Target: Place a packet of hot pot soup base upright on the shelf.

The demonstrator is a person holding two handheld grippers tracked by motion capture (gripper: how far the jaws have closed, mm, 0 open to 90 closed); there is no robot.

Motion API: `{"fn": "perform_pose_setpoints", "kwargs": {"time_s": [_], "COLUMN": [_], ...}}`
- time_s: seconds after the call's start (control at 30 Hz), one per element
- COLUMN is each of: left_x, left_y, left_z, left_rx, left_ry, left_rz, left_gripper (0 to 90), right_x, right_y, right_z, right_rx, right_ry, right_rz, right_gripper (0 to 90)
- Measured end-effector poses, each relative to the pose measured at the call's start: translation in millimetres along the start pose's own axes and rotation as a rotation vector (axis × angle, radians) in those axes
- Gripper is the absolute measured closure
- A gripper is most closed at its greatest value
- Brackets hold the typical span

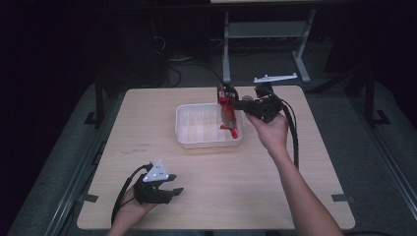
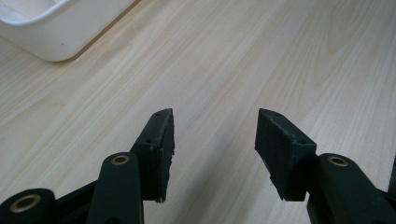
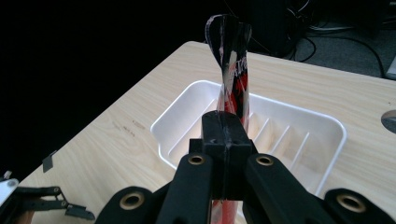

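A red and black snack packet [image 1: 227,109] hangs upright over the right end of the white ribbed tray [image 1: 192,137]. My right gripper [image 1: 239,104] is shut on the packet from the right; in the right gripper view the packet [image 3: 231,74] rises from between the closed jaws, with the tray [image 3: 327,122] beneath it. My left gripper [image 1: 173,191] rests low near the table's front left, open, with nothing between its fingers [image 2: 159,140]. A corner of the tray [image 2: 60,28] lies ahead of it to the upper left.
The light wood table [image 1: 275,182] has bare surface in front of the tray and on both sides. A white bracket [image 1: 275,77] lies at the back edge. Metal frame legs and cables stand on the dark floor behind the table.
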State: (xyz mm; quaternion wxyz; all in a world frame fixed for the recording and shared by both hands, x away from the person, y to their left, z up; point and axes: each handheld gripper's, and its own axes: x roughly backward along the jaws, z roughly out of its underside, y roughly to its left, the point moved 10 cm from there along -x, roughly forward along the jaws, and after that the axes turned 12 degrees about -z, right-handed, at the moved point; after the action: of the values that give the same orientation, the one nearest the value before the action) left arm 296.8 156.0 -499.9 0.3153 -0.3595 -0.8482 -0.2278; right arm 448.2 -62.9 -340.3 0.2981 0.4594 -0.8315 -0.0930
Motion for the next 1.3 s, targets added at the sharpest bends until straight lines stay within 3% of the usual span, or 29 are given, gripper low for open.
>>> {"fn": "perform_pose_setpoints", "kwargs": {"time_s": [0.43,0.8,1.3], "left_x": [4.6,5.1,7.6], "left_y": [3.5,7.2,9.1], "left_z": [-2.5,-1.5,-2.1], "left_rx": [0.017,0.033,0.042], "left_ry": [-0.02,-0.022,-0.036], "left_rz": [-0.008,-0.008,-0.014], "left_gripper": [45.8,45.2,45.3], "right_x": [-24.0,-42.4,-61.6], "right_y": [-16.1,-35.2,-54.4], "right_z": [-13.9,-23.5,-19.8], "right_rx": [-0.006,-0.032,-0.039], "right_ry": [0.0,-0.037,-0.02], "right_rz": [0.048,0.098,0.167], "right_gripper": [90.0,90.0,90.0]}}
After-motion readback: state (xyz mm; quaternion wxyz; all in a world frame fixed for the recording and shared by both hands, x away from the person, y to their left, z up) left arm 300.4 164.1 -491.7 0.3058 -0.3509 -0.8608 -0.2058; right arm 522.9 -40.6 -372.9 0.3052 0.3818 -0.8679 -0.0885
